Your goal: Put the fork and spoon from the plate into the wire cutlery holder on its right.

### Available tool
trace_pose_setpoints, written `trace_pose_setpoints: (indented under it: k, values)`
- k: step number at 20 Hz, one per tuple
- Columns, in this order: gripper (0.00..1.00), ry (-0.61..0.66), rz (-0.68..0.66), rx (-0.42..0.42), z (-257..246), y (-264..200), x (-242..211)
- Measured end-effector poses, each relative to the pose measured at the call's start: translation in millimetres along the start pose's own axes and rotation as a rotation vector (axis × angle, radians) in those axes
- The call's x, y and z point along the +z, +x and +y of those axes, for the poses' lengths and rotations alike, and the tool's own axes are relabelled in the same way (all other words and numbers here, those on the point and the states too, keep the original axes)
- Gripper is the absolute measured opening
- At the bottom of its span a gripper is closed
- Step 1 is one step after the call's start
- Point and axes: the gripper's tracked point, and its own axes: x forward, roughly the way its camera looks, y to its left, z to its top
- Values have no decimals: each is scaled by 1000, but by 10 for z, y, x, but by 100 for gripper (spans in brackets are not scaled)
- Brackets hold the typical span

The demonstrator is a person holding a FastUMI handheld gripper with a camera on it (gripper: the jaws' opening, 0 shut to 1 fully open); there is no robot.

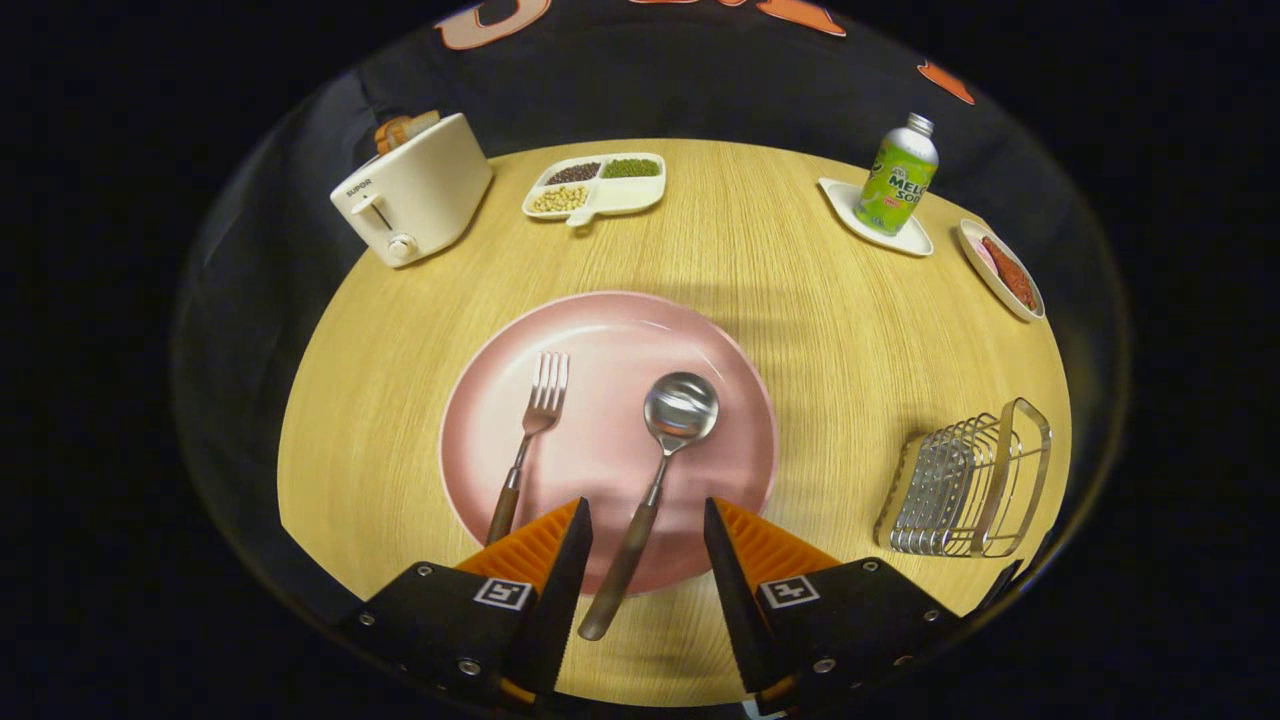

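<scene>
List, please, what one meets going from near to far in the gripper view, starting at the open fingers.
Open gripper with the spoon handle between its fingers → pink plate → divided snack tray at the table's far edge.

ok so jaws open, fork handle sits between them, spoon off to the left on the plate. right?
Swapped. In the gripper view the spoon has its handle between the open jaws of the gripper; the fork lies left of it on the pink plate.
</scene>
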Motion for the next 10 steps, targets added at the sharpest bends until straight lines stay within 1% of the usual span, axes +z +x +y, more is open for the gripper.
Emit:
trace_pose_setpoints:
  k: [1, 2, 4, 5, 9, 10]
  values:
    - [62, 4, 23, -3, -10, 31, -32]
    - [59, 1, 52, 2, -9, 66, -55]
    - [49, 10, 114, 13, 9, 117, -149]
    - [40, 19, 133, 17, 23, 116, -170]
    - [18, 44, 159, 6, -9, 152, -180]
    - [17, 47, 149, 3, -33, 159, -147]
